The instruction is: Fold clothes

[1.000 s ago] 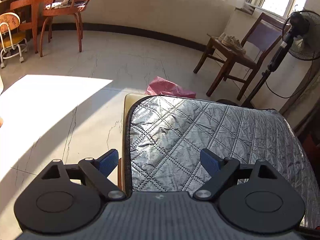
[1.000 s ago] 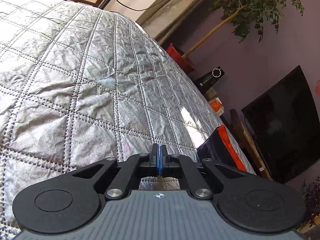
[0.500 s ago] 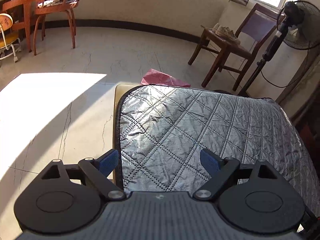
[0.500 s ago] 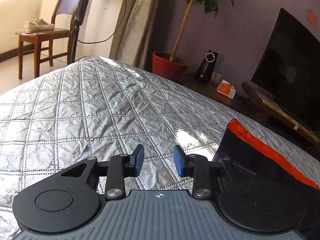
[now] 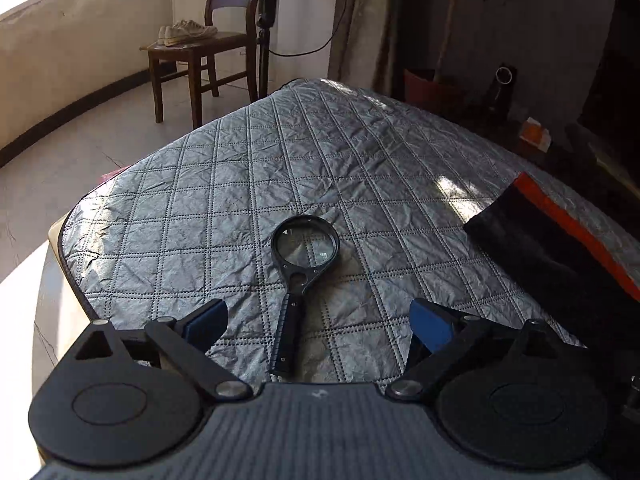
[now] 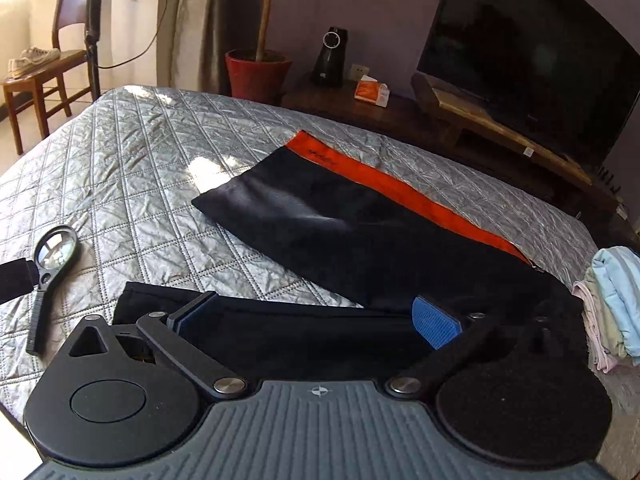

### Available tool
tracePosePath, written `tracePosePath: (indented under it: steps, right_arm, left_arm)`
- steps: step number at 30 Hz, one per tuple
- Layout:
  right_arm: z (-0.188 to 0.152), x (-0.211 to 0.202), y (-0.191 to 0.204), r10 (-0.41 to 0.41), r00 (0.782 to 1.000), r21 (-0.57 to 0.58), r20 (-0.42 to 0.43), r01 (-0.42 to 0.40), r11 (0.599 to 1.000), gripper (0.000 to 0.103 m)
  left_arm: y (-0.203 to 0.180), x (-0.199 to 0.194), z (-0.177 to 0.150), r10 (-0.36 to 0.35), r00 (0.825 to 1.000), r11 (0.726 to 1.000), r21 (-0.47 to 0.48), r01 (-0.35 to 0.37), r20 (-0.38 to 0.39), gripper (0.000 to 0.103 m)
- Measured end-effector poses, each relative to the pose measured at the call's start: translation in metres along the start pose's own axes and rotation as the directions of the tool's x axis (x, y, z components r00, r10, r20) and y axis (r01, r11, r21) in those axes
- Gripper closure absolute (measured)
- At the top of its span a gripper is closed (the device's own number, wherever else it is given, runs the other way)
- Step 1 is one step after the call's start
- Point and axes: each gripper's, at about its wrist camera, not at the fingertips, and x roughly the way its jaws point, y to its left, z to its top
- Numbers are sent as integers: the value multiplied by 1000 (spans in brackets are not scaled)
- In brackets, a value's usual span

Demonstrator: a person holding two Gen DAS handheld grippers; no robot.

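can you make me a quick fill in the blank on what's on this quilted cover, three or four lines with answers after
1. The dark trousers carry a stripe of the colour ____ down one side.
2. The black-framed tool lying on the silver quilted cover is a ____.
3. Both the left gripper and the right gripper have their jaws ____.
4. The folded stack of pale clothes lies to the ____ of the trousers in the right wrist view.

Missing words: orange; magnifying glass; open; right
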Motion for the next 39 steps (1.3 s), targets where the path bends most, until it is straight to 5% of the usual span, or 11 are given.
tracePosePath:
  steps: [5,14,23,27,30,34,39]
  right_arm:
    - [-43,-17,-50,-5,986,59,-165,15,998,1]
    - [-98,-73,-110,-32,983,146,-181,59,988,1]
    - [-129,-105,-150,61,987,259,-145,-22,966,1]
    - [-139,-122,-156,63,995,250,-71,-43,967,1]
    - [-149,-152,-160,37,994,240,104,-61,969,1]
    - [-171,-181,-167,143,937,169,319,-204,964,0]
    - [-185,-180,-168,217,946,164,241,-260,952,0]
  left_arm:
    - [-42,-35,-23,-69,993,988,130,81,-97,7]
    - [-84,-107,-54,-127,988,962,232,145,-93,7]
    - [-90,-167,-56,-129,991,954,270,133,-30,7]
    - [-75,-193,-43,-114,993,961,255,105,24,7]
    - [-61,-210,-34,-108,993,964,250,93,47,5]
    - [-41,-230,-29,-96,993,972,223,78,68,5]
    - [-17,-253,-24,-79,992,981,186,60,94,5]
